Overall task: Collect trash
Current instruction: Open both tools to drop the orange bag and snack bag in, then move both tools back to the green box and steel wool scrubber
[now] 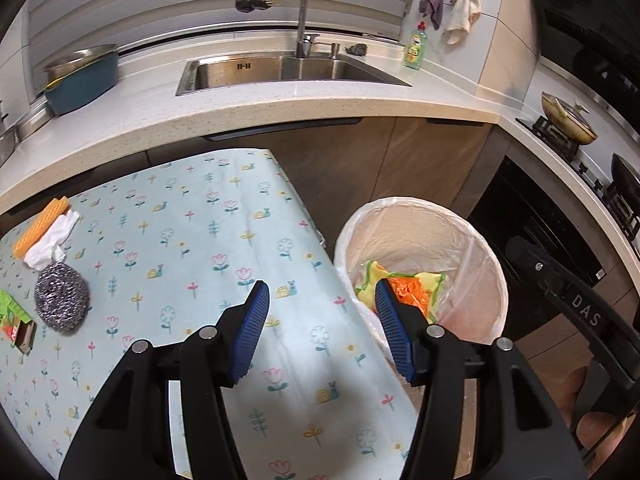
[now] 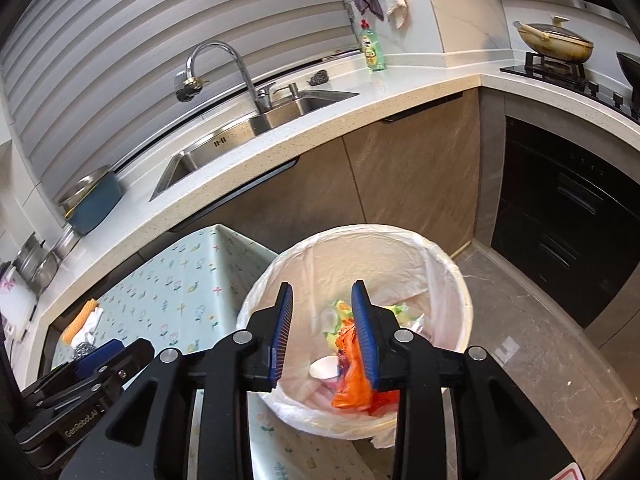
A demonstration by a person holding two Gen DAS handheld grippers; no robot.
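A round bin (image 1: 488,248) lined with a white bag stands on the floor at the table's right edge; it also shows in the right wrist view (image 2: 452,272). Inside lie an orange wrapper (image 2: 352,384), yellow-green packaging (image 1: 368,284) and a white cup (image 2: 324,368). My right gripper (image 2: 322,308) is open and empty above the bin. My left gripper (image 1: 322,296) is open and empty over the table's right edge. On the table's left lie a steel scourer (image 1: 60,296), a white crumpled tissue (image 1: 50,240), an orange-yellow sponge (image 1: 38,226) and a green box (image 1: 14,320).
The table has a floral cloth (image 1: 200,240). Behind it runs a counter (image 1: 280,100) with a sink (image 1: 280,72), tap, dish-soap bottle (image 1: 414,48) and a blue pot (image 1: 80,76). A stove with pans (image 1: 568,116) and a black oven stand at right.
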